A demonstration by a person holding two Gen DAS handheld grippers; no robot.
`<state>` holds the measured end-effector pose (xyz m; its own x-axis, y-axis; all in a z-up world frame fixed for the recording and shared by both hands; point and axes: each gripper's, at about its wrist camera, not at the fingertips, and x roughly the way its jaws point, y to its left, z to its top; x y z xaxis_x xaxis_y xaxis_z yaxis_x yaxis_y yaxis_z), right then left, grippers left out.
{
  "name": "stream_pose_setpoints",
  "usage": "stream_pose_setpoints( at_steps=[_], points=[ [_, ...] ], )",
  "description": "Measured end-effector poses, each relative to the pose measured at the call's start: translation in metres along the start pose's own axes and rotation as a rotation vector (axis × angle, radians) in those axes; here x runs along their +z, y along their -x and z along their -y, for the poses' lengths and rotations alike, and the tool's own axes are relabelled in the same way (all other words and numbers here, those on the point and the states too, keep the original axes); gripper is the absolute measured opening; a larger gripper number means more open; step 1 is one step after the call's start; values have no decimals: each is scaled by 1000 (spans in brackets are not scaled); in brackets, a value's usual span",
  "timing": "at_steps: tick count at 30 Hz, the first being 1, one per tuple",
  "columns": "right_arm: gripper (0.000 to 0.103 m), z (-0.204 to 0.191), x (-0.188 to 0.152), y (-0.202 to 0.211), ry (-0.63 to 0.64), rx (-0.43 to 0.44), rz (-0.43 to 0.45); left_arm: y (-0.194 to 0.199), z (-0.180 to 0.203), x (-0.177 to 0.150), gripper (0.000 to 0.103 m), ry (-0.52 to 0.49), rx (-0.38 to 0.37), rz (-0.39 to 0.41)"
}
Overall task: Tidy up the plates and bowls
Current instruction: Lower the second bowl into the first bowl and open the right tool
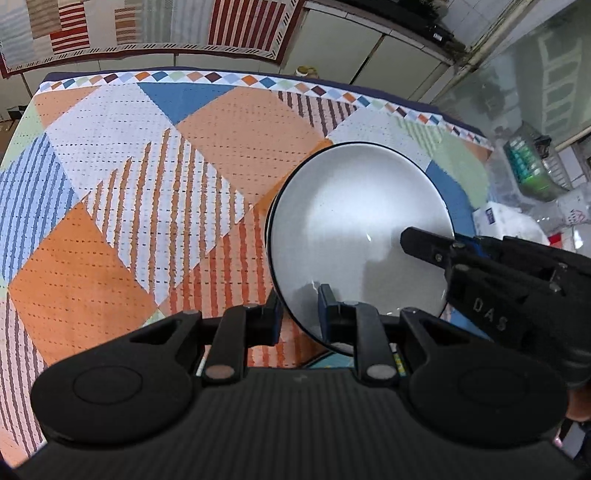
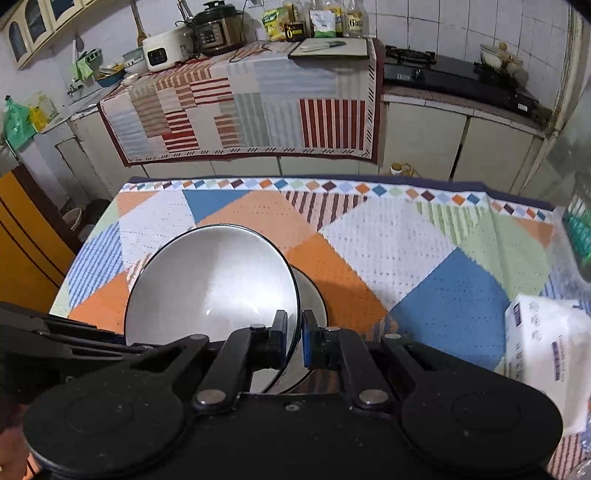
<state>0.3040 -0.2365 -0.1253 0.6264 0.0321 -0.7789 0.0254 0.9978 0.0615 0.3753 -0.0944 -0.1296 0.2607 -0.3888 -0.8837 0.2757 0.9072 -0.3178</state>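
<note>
A grey plate with a thin dark rim (image 1: 354,229) (image 2: 212,282) is held tilted above the patterned tablecloth. My right gripper (image 2: 294,341) is shut on its near rim, one finger on each face; it shows in the left wrist view (image 1: 428,245) reaching in from the right. My left gripper (image 1: 300,315) stands open astride the plate's lower left rim, with a gap between the fingers and the plate. A second grey dish (image 2: 314,299) lies on the cloth under and behind the held plate.
The table (image 2: 369,236) carries a colourful geometric cloth. A white tissue pack (image 2: 546,343) lies at its right edge. Behind are kitchen cabinets, a cloth-covered counter with cookers (image 2: 218,27) and a stove (image 2: 454,74).
</note>
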Motion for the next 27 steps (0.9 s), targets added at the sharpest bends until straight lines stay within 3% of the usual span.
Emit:
stream_pose_setpoints(
  at_steps=[11,21,27],
  points=[
    [12,-9,-10,-10,106,-56,61,-6,7,5,19,-63,55,-1],
    [14,-8,-14,-17,102,-80,63,-17,18,26,21,-126,107,-113],
    [14,-18,-20,-14,201,-143,87,-18,23,23,21,-155,125,-135]
  ],
)
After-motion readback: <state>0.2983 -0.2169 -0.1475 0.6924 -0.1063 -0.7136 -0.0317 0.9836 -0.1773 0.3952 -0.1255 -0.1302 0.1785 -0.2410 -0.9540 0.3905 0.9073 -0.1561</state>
